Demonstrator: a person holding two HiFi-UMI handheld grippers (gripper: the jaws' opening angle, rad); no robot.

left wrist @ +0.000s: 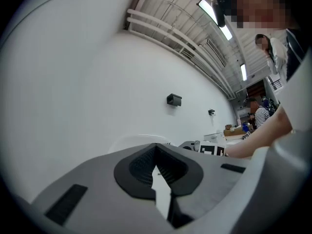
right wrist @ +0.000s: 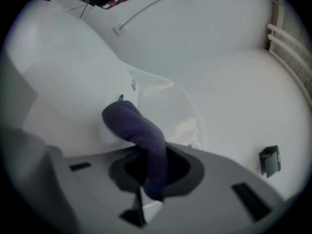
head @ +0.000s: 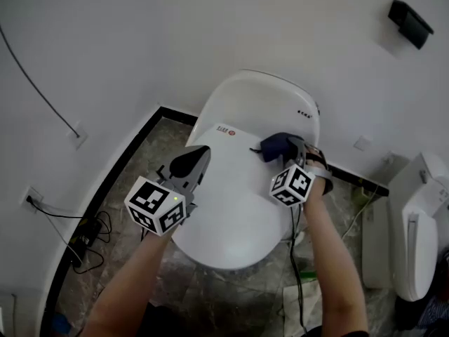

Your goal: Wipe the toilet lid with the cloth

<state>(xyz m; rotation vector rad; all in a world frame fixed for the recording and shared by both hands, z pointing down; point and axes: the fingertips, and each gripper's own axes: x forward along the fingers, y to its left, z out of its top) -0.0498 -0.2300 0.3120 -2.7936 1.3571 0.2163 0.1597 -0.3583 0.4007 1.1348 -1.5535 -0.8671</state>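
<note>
The white toilet lid lies closed in the middle of the head view. A dark blue cloth rests on its right rear part, and my right gripper is shut on it. In the right gripper view the cloth hangs out from between the jaws and drapes onto the toilet lid. My left gripper hovers over the lid's left side, shut and holding nothing. In the left gripper view my left gripper shows its jaws closed together against the white wall.
The toilet's rear housing stands against the white wall. A black box is mounted on the wall at the upper right. Cables lie on the marble floor at left. Another white fixture stands at right.
</note>
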